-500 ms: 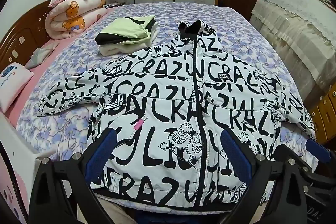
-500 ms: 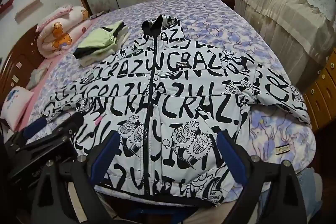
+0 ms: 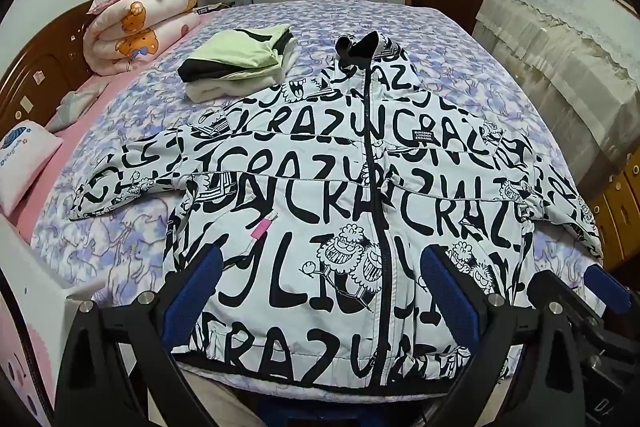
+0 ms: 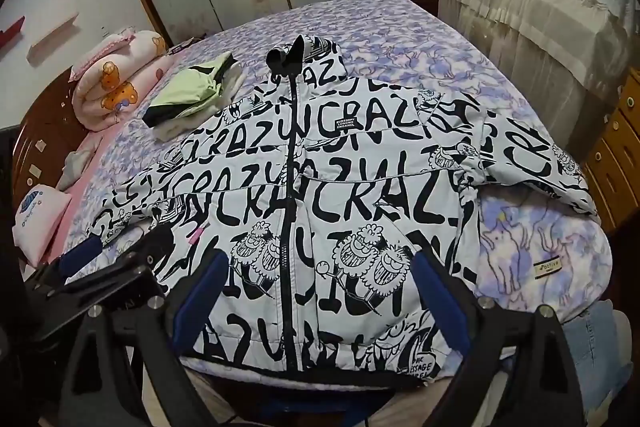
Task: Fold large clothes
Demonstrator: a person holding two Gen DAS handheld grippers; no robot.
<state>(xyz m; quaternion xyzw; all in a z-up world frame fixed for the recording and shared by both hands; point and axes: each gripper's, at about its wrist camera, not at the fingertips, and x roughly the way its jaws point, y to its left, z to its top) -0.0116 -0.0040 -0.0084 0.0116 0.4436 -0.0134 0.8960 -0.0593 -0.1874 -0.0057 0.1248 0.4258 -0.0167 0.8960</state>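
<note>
While the white padded jacket with black lettering (image 3: 320,187) lies flat on the purple flowered bed (image 3: 460,39), zipper pointing away, left gripper (image 3: 320,291) and right gripper (image 4: 320,291), both released and empty, hover over the jacket's near hem, one toward each sleeve.

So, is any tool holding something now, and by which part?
Nothing is held. The left tool and the right tool both stand open above the jacket, which lies flat on the bed.
</note>
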